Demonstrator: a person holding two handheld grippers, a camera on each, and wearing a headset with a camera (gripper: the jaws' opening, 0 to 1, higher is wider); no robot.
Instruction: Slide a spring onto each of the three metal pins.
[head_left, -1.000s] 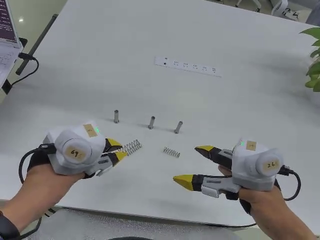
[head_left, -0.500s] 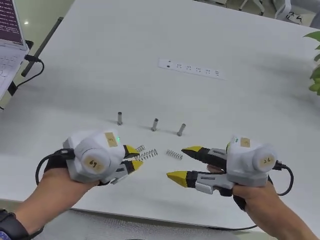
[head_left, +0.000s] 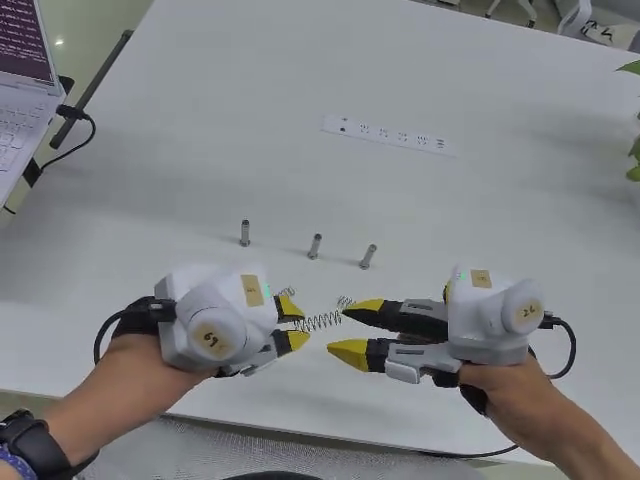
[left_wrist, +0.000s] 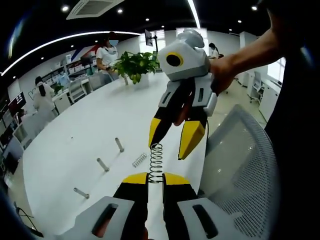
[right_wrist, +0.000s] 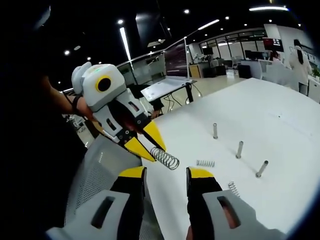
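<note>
Three short metal pins (head_left: 245, 233) (head_left: 315, 246) (head_left: 368, 256) stand upright in a row on the white table (head_left: 200, 130). My left gripper (head_left: 296, 324) is shut on one end of a spring (head_left: 318, 321), held above the table's front part and pointing right. The spring (left_wrist: 156, 160) sticks out straight from the left gripper (left_wrist: 155, 178). My right gripper (head_left: 345, 332) is open, its yellow tips just at the spring's free end. From the right gripper (right_wrist: 166, 173), the spring (right_wrist: 165, 158) hangs in front. Two loose springs (right_wrist: 205, 163) (right_wrist: 233, 188) lie near the pins.
A white power strip (head_left: 388, 135) lies beyond the pins. A laptop (head_left: 20, 90) and a black cable (head_left: 70, 125) sit at the table's left edge. A grey mesh chair (left_wrist: 245, 165) is below the front edge. People stand far off in the room.
My left gripper has lifted a spring off the table and carried it right. My right gripper has moved left to meet the spring's free end.
</note>
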